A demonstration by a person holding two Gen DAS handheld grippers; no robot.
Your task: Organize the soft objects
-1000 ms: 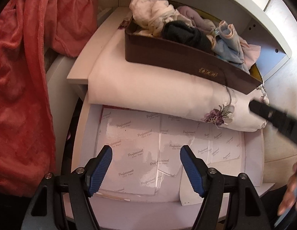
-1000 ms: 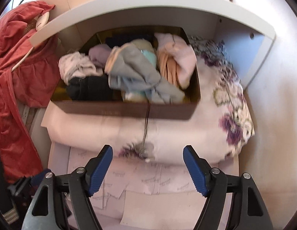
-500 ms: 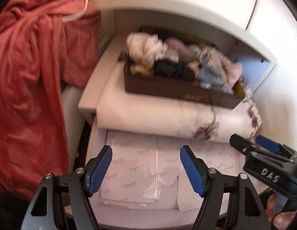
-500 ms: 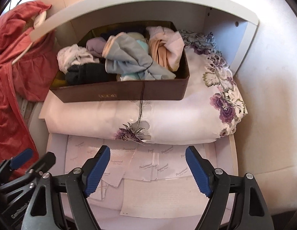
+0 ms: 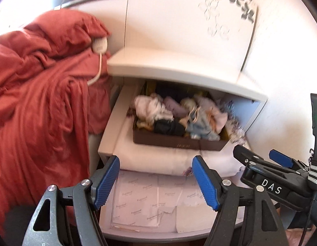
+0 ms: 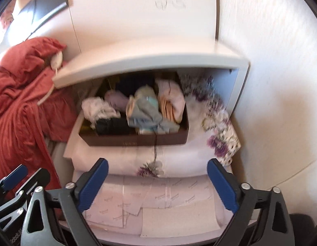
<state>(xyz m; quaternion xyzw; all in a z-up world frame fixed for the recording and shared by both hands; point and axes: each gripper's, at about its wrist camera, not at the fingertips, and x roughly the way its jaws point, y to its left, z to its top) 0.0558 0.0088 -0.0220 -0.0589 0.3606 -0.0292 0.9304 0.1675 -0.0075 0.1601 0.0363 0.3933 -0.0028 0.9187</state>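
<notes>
My left hand-held gripper (image 5: 155,181): lower centre of the left view, jaws standing apart with nothing between them; only the printed paper sheets lie behind the gap.
My right hand-held gripper (image 6: 157,183): lower centre of the right view, jaws opening wide, nothing between them either.
Printed paper sheets (image 6: 158,201): nearest, spread flat on the lower shelf, overlapping a little.
Folded floral bedding (image 6: 178,160): just beyond the sheets, centre of frame, a thick white fold with purple flowers on its right end.
Brown box (image 6: 138,141): sits on top of the bedding under the white shelf board (image 6: 138,61), middle of the frame.
Box contents: soft clothes (image 6: 138,110) bundled close together, a white piece at left, a black one at front, grey-blue in the middle, pink at right; they fill it to the rim.
Red cloth (image 5: 35,112): hanging loose at the left edge, outside any container.
Progress, as I judge it: the small clothes look gathered in the box; the red cloth may be what is left.
</notes>
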